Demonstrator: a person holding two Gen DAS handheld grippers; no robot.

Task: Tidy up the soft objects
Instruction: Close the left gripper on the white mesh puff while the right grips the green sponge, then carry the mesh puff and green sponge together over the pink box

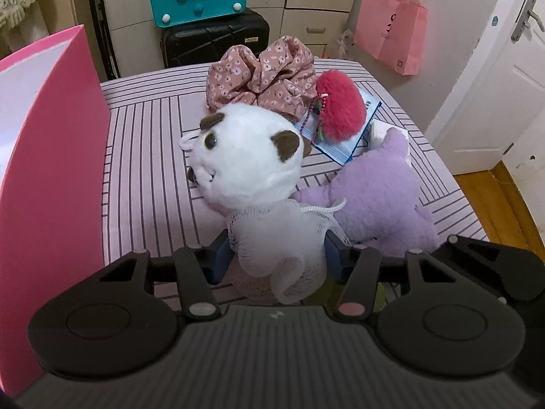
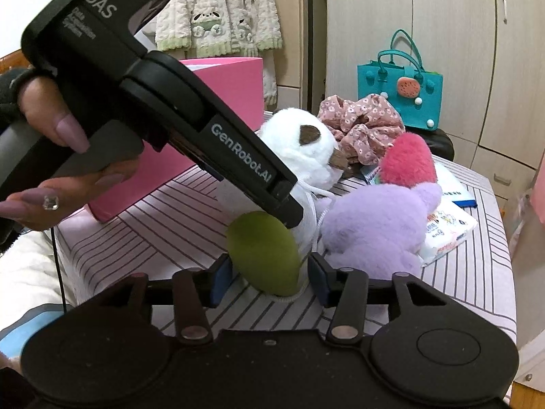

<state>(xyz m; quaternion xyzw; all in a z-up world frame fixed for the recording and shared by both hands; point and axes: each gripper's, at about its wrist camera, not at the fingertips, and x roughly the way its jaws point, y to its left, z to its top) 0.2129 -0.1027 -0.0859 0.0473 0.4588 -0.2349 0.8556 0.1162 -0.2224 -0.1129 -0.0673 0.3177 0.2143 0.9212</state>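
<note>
Several plush toys on striped bedsheet, wardrobe behind.

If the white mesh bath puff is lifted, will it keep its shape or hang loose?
The white mesh bath puff probably squashes easily: its netting bulges between the left gripper jaws. It looks airy, so likely light for its size. Its white cord loop may dangle and snag the purple plush toy.

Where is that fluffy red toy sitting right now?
The fluffy red toy lies on an open booklet toward the far right of the striped table, just in front of the floral scrunchie and behind the purple plush.
</note>
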